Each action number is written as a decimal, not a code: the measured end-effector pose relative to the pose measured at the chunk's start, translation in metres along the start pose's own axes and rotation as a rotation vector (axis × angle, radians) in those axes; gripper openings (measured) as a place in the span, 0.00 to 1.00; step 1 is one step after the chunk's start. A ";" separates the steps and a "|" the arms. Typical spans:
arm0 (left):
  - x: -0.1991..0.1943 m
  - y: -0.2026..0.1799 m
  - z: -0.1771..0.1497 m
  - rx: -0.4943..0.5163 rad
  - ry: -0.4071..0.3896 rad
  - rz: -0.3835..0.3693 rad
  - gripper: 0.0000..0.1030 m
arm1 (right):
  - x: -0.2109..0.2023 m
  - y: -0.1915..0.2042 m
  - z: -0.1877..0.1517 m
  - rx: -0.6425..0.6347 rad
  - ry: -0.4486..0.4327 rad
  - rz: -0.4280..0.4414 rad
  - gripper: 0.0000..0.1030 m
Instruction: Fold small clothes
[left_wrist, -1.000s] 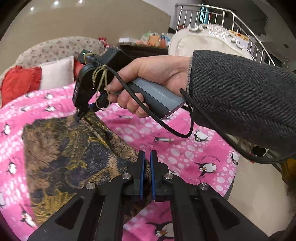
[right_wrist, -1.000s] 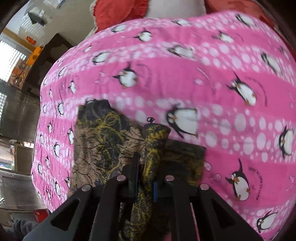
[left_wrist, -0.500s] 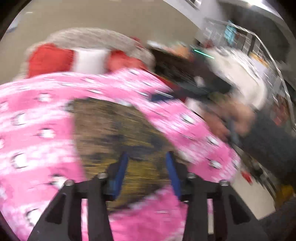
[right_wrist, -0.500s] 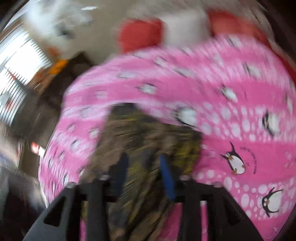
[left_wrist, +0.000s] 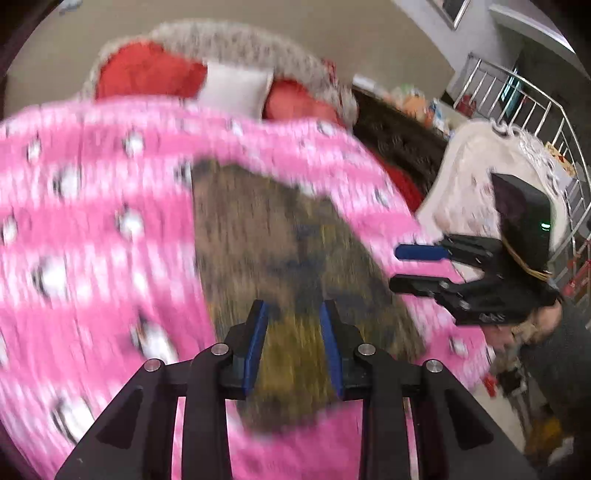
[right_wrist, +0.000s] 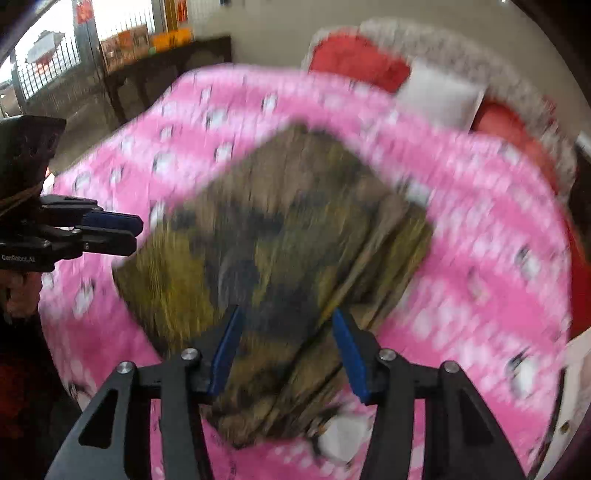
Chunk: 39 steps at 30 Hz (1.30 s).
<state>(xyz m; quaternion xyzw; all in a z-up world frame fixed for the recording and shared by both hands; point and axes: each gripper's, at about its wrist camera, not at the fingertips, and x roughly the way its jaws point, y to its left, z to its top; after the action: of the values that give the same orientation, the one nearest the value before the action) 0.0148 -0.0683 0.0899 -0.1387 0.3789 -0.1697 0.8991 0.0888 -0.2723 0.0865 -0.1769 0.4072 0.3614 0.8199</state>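
The folded brown-and-yellow garment (left_wrist: 280, 266) lies on the pink blanket (left_wrist: 92, 240) just ahead of both wide-spread, empty grippers, left gripper (left_wrist: 293, 345) and right gripper (right_wrist: 286, 354).

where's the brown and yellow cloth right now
The folded cloth lies flat on the pink penguin blanket, centred in both wrist views just beyond the open tools, with the red and white pillows behind it.
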 end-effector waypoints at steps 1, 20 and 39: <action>0.010 0.002 0.012 -0.010 -0.004 0.011 0.08 | -0.006 -0.001 0.007 0.013 -0.029 -0.002 0.52; 0.125 0.044 0.126 -0.215 -0.042 0.153 0.10 | 0.057 -0.081 0.090 0.617 -0.029 -0.259 0.54; 0.184 0.073 0.115 -0.201 0.078 0.162 0.22 | 0.124 -0.110 0.049 0.774 -0.121 -0.125 0.83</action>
<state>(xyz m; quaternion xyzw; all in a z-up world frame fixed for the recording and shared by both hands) 0.2343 -0.0644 0.0234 -0.1903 0.4386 -0.0633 0.8760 0.2469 -0.2620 0.0173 0.1427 0.4527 0.1404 0.8689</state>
